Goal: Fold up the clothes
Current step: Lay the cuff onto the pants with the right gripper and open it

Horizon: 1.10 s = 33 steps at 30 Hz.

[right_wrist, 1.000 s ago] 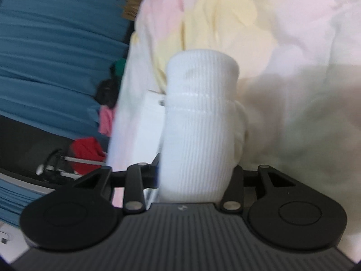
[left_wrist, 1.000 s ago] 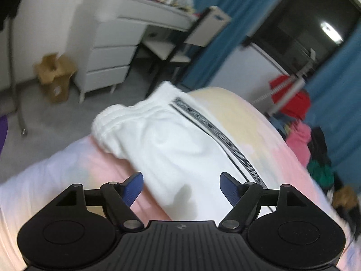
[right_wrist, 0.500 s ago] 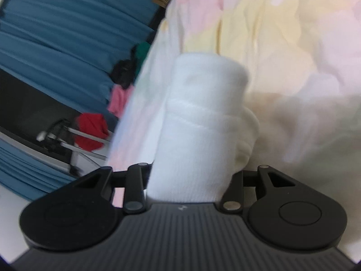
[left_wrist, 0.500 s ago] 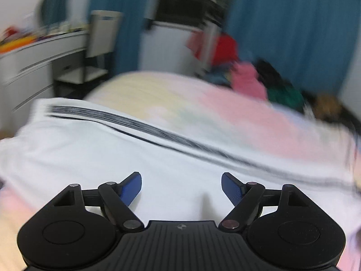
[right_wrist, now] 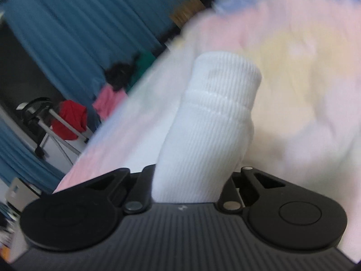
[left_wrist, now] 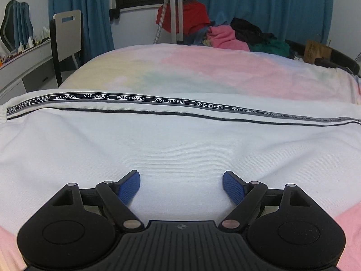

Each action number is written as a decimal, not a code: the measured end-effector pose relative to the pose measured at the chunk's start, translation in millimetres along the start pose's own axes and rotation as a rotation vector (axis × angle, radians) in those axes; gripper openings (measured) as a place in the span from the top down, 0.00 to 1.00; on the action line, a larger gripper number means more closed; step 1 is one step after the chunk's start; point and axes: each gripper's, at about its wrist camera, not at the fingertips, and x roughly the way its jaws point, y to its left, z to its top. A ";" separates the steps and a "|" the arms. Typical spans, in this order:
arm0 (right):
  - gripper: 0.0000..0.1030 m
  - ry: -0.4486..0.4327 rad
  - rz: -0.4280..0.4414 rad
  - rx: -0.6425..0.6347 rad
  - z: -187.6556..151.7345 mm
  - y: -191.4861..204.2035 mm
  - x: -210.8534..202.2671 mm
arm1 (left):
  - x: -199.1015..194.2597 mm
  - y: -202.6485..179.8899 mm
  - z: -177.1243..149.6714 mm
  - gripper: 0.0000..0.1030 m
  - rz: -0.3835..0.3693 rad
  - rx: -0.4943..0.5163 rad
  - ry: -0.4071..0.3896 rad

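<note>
White trousers (left_wrist: 180, 144) with a black "NOT-SIMPLE" side stripe (left_wrist: 171, 101) lie flat across the pastel bedspread (left_wrist: 203, 72). My left gripper (left_wrist: 181, 184) is open, its blue pads (left_wrist: 129, 186) low over the white cloth, holding nothing. My right gripper (right_wrist: 191, 180) is shut on the ribbed white cuff (right_wrist: 214, 122) of the trousers, which stands up between its hidden fingers above the bedspread (right_wrist: 304, 79). The right wrist view is blurred.
Beyond the bed's far edge lie a pile of clothes (left_wrist: 227, 37), a tripod (left_wrist: 174, 15), blue curtains (left_wrist: 270, 6) and a paper bag (left_wrist: 317, 50). A chair (left_wrist: 66, 38) and a white desk (left_wrist: 24, 56) stand at the left.
The left gripper has swung round from the trousers' waistband end to face across the leg, staying open. The right gripper has kept the cuff and tilted, the bed sliding right in its view.
</note>
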 end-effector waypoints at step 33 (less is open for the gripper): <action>0.85 -0.155 0.361 -1.386 -296.7 252.6 -103.6 | -77.1 76.1 48.5 0.20 -0.132 -0.317 -0.202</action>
